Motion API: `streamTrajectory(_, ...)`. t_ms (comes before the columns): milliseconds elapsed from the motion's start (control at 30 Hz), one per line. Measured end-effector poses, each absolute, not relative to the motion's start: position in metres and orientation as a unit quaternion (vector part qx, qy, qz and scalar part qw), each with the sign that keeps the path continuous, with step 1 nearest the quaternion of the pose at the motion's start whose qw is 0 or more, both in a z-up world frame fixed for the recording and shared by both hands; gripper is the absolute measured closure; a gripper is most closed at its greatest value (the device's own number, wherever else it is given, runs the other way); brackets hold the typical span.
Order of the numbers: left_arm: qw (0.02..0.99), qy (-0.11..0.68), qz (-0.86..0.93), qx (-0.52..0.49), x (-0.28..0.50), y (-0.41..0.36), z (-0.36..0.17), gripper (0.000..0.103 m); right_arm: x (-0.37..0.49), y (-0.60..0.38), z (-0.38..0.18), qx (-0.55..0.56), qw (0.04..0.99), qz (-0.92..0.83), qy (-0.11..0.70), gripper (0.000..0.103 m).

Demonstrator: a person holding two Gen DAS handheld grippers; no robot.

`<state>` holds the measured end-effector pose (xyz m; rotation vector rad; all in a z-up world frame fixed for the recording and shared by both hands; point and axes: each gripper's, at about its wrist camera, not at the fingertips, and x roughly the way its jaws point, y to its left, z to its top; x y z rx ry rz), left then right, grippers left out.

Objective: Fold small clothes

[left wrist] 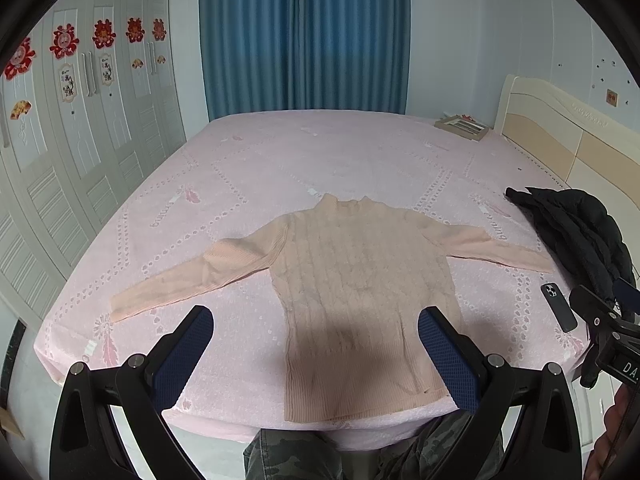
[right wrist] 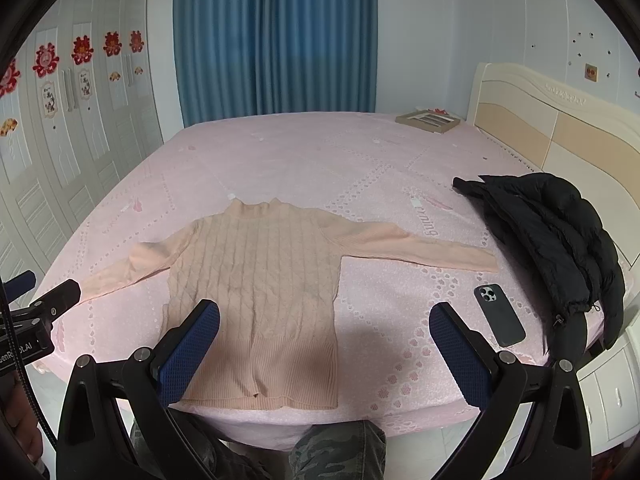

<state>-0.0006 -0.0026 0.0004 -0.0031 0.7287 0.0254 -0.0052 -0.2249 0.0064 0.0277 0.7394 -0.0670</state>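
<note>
A small peach cable-knit sweater point(left wrist: 360, 280) lies flat on the pink bed, collar away from me, both sleeves spread out sideways, hem at the near edge. It also shows in the right wrist view point(right wrist: 256, 280). My left gripper point(left wrist: 316, 320) is open and empty, held above the sweater's lower body and hem. My right gripper point(right wrist: 324, 320) is open and empty, above the sweater's lower right side. Neither gripper touches the cloth.
A black puffer jacket point(right wrist: 552, 240) lies heaped at the bed's right edge by the headboard point(right wrist: 560, 132). A dark phone point(right wrist: 500, 314) lies face down near the right sleeve. A flat box point(right wrist: 428, 120) sits at the far corner. Wardrobe doors point(left wrist: 60, 160) stand left.
</note>
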Motion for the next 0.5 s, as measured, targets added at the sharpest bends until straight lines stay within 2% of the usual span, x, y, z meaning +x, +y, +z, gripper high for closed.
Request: streamTrajectory(500,0.937,0.348,0.014,-0.013,-0.0020,-0.0024,-0.0005,0.000,-0.0137,-0.2346,0.0083,0.024,0.935,-0.045,0.352,0.000)
